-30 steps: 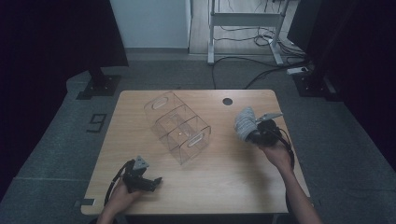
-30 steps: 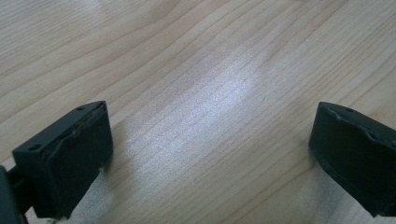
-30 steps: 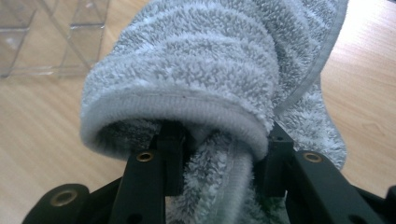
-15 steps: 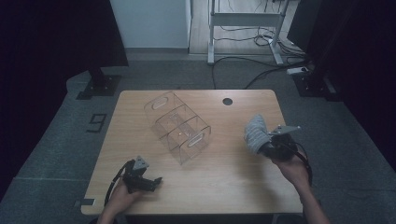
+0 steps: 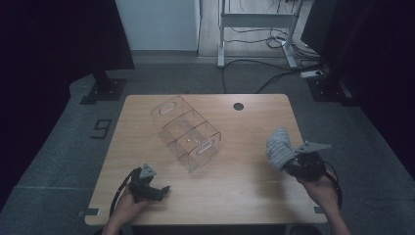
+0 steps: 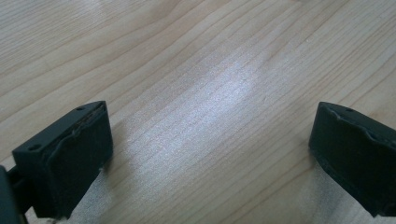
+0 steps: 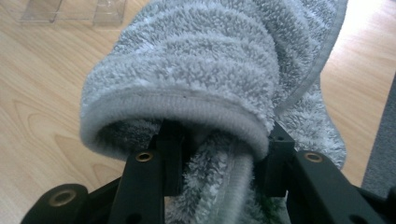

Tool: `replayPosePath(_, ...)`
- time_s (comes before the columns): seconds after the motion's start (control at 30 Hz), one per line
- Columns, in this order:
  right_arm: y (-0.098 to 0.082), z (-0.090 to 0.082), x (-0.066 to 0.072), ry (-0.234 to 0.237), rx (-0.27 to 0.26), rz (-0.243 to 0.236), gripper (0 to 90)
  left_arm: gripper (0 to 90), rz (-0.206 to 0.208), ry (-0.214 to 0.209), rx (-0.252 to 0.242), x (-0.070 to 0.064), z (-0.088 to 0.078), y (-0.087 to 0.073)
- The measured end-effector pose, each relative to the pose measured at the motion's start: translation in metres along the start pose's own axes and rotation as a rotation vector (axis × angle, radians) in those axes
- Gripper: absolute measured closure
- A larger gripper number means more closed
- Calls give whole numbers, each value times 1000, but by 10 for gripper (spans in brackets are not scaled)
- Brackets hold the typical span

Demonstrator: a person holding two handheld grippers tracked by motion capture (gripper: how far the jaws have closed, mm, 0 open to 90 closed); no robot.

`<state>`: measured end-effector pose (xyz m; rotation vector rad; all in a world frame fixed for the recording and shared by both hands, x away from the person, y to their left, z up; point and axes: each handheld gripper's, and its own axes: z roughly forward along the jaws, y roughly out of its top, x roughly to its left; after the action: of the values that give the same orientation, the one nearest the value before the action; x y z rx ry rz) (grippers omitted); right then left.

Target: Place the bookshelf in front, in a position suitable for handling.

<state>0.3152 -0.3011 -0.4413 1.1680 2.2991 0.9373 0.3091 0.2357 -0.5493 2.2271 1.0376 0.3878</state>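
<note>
In the high view, the right gripper [image 5: 292, 161] sits at about four o'clock on the table [image 5: 254, 127], pinching a rolled grey towel [image 5: 279, 148] that stands up from its jaws, while the clear plastic organizer [image 5: 187, 132] lies near the centre, at about ten o'clock from the towel; the left gripper [image 5: 164, 190] rests at seven o'clock. To do this carry well, I judge the roll should stay upright and the squeeze steady, so the loose end does not unwind. In the left gripper view, the jaws stand spread wide over bare wood with nothing between them. In the right gripper view, the jaws are pressed on the towel [image 7: 205, 88], its hemmed fold draped over them; the organizer's [image 7: 74, 11] edge shows at eleven o'clock, so approaching from above its open compartments looks wisest.
</note>
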Motion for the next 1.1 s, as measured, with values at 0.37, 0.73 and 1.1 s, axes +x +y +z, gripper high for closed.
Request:
replayPosePath(0.37, -30, 23, 9, 38, 48, 12, 598, 0, 0, 0, 0, 0, 0, 0)
replayPosePath(0.73, -50, 41, 13, 71, 112, -1, 585, 0, -1, 0, -1, 0, 0, 0)
replayPosePath(1.1, -60, 53, 14, 75, 170, -13, 512, 0, -3, 1, -2, 0, 0, 0)
